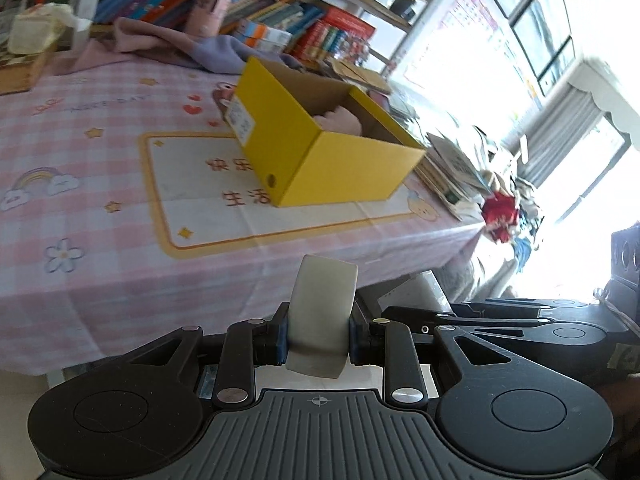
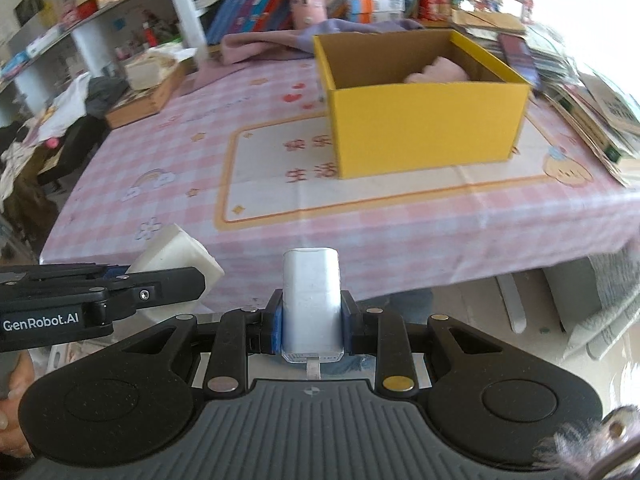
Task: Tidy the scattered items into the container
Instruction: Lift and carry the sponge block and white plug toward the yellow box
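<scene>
Left wrist: left gripper point(image 1: 319, 330) clenched on a white block point(image 1: 322, 316), short of the surface point(image 1: 120, 280) edge; yellow box point(image 1: 320, 148) beyond, open. Right wrist: right gripper point(image 2: 312, 330) clamps a white charger point(image 2: 312, 304). Carry both over the near wall before letting go.

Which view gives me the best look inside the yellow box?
The right wrist view: it looks down into the open yellow box, showing a pink item at its far end. The left wrist view shows the box corner-on, with only a sliver of that pink item.
</scene>
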The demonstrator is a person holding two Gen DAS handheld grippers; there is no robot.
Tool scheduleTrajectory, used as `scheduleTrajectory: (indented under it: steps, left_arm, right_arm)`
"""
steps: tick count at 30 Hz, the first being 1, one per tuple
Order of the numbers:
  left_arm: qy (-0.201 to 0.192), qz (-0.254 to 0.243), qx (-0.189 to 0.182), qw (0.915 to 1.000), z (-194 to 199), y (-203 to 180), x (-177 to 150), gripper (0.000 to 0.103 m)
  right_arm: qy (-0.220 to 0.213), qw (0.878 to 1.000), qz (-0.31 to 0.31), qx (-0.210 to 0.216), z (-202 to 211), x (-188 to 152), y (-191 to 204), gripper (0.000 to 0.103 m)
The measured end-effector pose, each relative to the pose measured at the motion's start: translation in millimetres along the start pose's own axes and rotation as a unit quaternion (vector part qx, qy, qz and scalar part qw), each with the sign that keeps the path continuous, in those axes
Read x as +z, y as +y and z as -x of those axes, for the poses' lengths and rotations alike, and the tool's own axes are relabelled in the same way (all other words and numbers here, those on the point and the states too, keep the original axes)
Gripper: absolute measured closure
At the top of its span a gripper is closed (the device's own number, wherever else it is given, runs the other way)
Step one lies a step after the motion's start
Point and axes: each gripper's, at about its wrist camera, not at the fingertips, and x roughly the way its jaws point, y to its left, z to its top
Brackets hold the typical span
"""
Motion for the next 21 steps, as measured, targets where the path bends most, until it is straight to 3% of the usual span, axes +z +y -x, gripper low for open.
scheduleTrajectory:
  steps: [21]
  left_arm:
    - [0.047,-0.05,-0.048,0.9965,-87,-54,37,0.078]
  right_arm:
    - [0.003,0.997,-0.057,-0.049,-7,21,-88,0.078]
